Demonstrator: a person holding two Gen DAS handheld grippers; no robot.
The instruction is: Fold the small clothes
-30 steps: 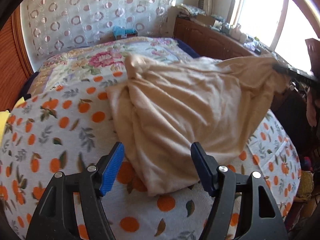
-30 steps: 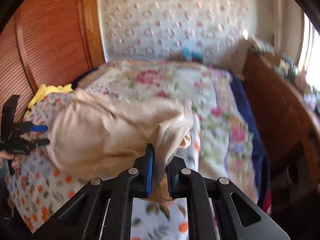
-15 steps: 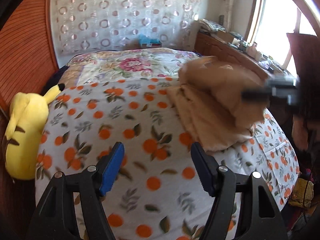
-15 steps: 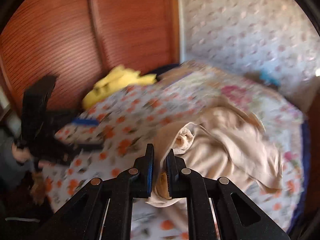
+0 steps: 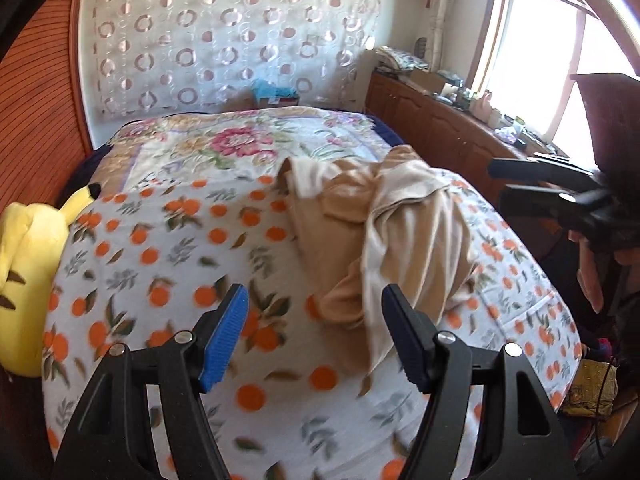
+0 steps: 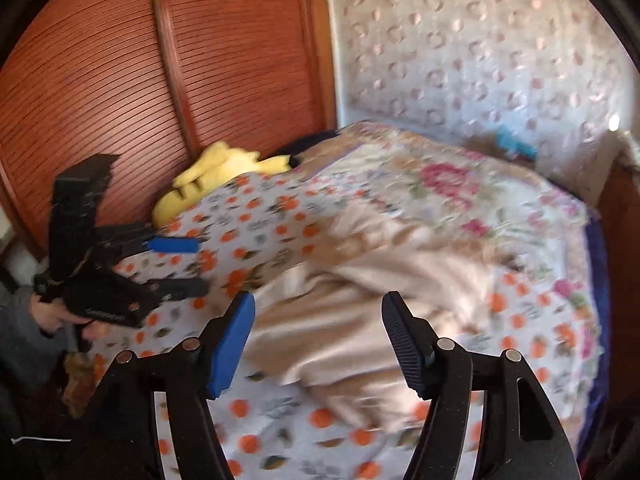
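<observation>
A beige garment [image 5: 384, 232] lies crumpled in a loose heap on the orange-print blanket [image 5: 168, 264] of the bed; it also shows blurred in the right wrist view [image 6: 360, 312]. My left gripper [image 5: 316, 336] is open and empty, held above the blanket just short of the garment's near edge. My right gripper [image 6: 316, 340] is open and empty above the garment. In the left wrist view the right gripper [image 5: 536, 184] shows at the right, beside the bed. In the right wrist view the left gripper [image 6: 176, 264] shows at the left.
A yellow plush toy [image 5: 28, 264] lies at the bed's left edge against a wooden sliding door [image 6: 120, 80]. A floral quilt [image 5: 240, 144] covers the far half of the bed. A wooden cabinet [image 5: 436, 128] with clutter runs under the window at the right.
My right gripper has opened and let go of the beige garment, which dropped into a heap on the bed. My left gripper stayed open and swung back towards the garment.
</observation>
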